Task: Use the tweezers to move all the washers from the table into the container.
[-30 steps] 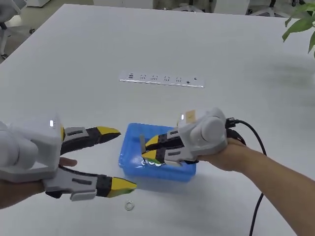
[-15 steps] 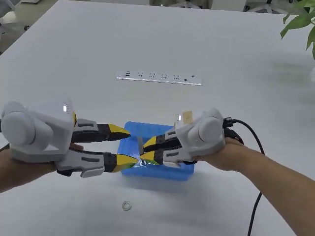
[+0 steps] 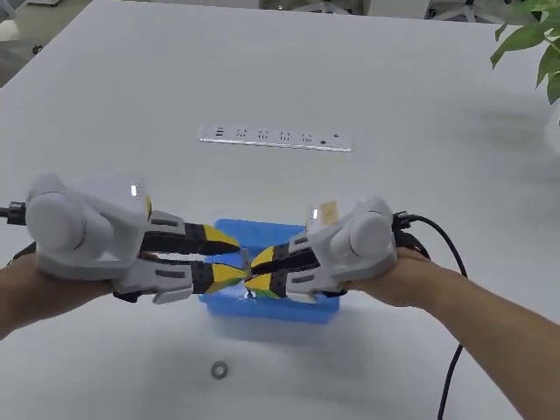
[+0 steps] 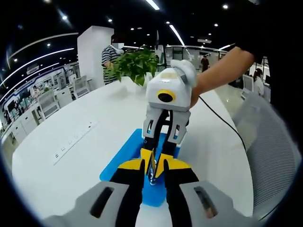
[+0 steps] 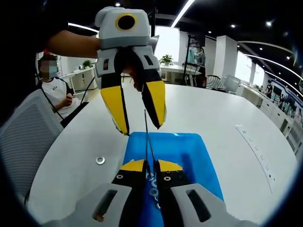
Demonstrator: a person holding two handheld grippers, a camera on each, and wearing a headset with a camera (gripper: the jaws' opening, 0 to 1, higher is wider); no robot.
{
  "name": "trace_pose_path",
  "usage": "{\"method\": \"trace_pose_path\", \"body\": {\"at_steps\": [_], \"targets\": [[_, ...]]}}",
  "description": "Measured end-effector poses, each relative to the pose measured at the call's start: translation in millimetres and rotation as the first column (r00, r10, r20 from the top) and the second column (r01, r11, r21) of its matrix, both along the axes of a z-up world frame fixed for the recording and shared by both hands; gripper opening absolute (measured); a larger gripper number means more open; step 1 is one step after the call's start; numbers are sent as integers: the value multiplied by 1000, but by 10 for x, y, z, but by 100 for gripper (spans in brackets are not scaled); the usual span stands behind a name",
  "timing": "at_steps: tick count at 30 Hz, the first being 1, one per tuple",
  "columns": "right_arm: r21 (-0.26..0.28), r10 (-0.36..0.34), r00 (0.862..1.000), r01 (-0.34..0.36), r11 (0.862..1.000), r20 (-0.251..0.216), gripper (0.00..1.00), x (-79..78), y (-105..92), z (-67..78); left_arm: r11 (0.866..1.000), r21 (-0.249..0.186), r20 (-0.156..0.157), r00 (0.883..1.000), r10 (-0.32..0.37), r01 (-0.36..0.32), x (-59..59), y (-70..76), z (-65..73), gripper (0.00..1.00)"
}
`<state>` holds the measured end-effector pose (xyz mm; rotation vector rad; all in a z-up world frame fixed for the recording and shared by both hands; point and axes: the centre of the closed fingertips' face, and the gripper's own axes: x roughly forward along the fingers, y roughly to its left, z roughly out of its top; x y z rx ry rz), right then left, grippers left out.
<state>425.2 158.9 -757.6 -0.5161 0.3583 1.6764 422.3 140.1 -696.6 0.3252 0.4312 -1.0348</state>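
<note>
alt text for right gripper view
The right gripper, jaws shut on the tweezers, points them over a blue container holding washers. The left gripper faces it, jaws open around the tweezers' tip; one washer lies on the table.

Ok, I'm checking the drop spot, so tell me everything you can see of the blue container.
The container is a shallow, rectangular, open-topped tray, bright blue and plastic-looking. It sits flat on the white table, nearer the person than the power strip. Several washers lie inside. The left gripper and right gripper hover over it, tips meeting.
</note>
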Motion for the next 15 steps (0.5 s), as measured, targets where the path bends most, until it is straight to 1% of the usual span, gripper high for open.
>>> {"method": "trace_pose_path", "body": {"at_steps": [4,10,15], "targets": [[0,1,1000,-1,1000,1,9,-7,0,1,1000,14,7,1000,-11,11,25,-11,-16,14],[1,9,1000,-9,1000,0,9,-20,-4,2,1000,15,6,1000,-25,25,36,-25,-12,9],[2,10,1000,-10,1000,3,9,-16,-8,2,999,18,3,999,-40,40,24,-50,-23,7]]}}
